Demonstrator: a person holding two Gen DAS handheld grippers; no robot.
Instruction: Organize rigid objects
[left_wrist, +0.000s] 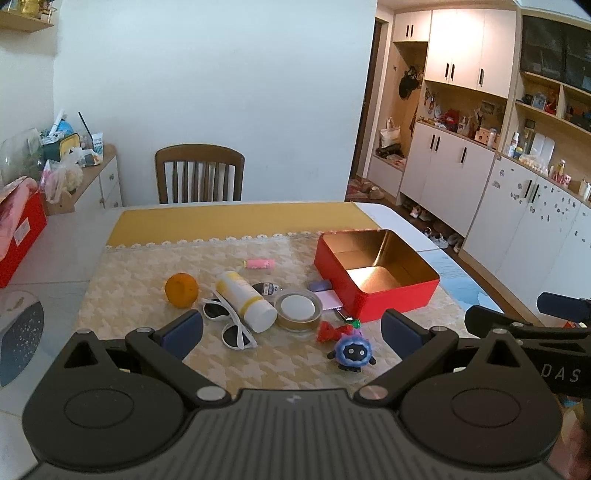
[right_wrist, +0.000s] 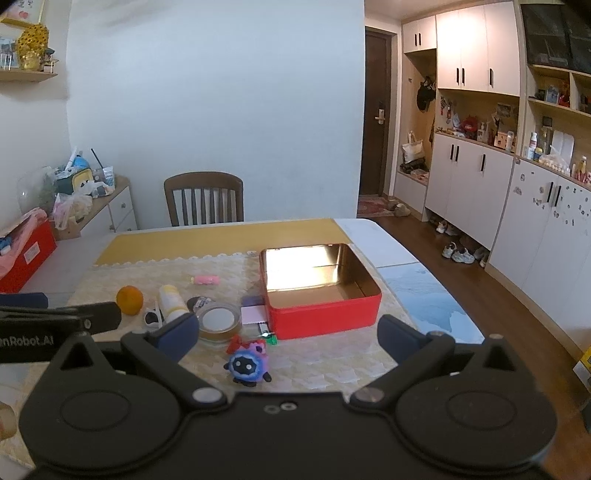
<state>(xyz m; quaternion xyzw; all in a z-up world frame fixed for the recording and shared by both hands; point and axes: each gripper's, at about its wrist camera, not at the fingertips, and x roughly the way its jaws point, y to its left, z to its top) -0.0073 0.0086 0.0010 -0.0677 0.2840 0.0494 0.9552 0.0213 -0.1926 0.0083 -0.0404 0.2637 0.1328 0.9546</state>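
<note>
Hovering above the near edge of the patterned cream tablecloth (left_wrist: 147, 266), the left gripper (left_wrist: 291, 330) and the right gripper (right_wrist: 286, 332) are both held with jaws spread wide and nothing between them. An open red metal tin with a gold interior (left_wrist: 373, 275) is seen empty at the right. Clustered just left of it are a round orange fruit (left_wrist: 181, 290), a white and yellow bottle (left_wrist: 245, 301) lying across white-framed sunglasses (left_wrist: 229, 325), a roll of tape (left_wrist: 298, 308) and a blue fuzzy toy figure (left_wrist: 352, 352).
</note>
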